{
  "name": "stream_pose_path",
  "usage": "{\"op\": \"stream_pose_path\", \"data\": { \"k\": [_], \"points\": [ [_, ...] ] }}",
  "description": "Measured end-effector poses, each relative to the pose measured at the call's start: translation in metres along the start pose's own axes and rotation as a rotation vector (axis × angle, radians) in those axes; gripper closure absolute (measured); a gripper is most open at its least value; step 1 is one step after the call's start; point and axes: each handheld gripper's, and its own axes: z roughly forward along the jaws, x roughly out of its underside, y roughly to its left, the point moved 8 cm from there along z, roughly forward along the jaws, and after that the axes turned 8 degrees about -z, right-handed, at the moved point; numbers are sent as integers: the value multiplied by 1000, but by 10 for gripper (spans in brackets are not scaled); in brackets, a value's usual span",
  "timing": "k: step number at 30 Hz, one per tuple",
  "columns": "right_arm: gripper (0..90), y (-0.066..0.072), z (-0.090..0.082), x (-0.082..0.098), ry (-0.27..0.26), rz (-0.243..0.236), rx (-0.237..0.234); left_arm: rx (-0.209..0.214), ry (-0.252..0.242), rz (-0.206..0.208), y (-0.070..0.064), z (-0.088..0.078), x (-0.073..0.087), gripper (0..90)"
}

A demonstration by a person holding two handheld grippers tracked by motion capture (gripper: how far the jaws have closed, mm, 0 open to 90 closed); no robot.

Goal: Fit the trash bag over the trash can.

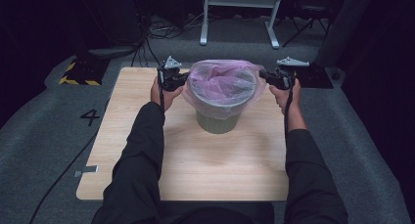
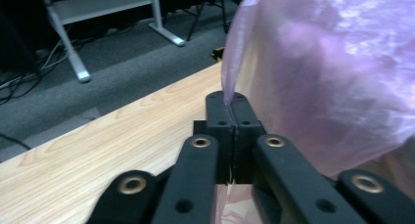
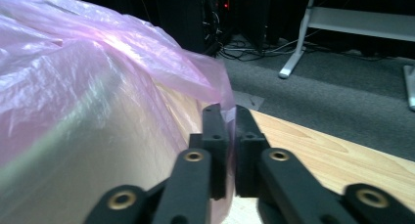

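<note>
Pink bag (image 1: pixel 222 82) over green bin (image 1: pixel 218 122), edges pinched by left fingers (image 2: pixel 234 102), right fingers (image 3: pixel 215 117)

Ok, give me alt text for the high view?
Two hand-held tools, left tool and right tool, pinch opposite edges of a pink bin liner over a green bin on a wooden table.

The setting is a recording lab or studio, not a home. A bare wooden table (image 1: pixel 147 136) stands on grey carpet (image 1: pixel 44 126) marked with the number 4 (image 1: pixel 90 117) and a strip of tape (image 1: pixel 86 171). Surroundings are dark: black-and-yellow hazard tape (image 1: pixel 78 80) on an equipment base, loose cables (image 1: pixel 166 31) on the floor, and a white desk frame (image 1: pixel 240 13) behind.
</note>
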Motion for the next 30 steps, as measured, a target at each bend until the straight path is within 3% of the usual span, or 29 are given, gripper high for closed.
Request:
{"op": "stream_pose_path", "data": {
  "k": [6,14,23,30],
  "points": [
    [900,3,12,-1,42,-22,6,-29,41,28,-2,5,1,900],
    [900,7,31,10,154,-14,33,-39,129,32,-3,17,12,900],
    [900,22,53,31,282,-15,-34,-51,193,24,-1,27,26,900],
    [900,26,52,46,314,-3,-82,-50,226,8,5,25,44,900]
  ]
}}
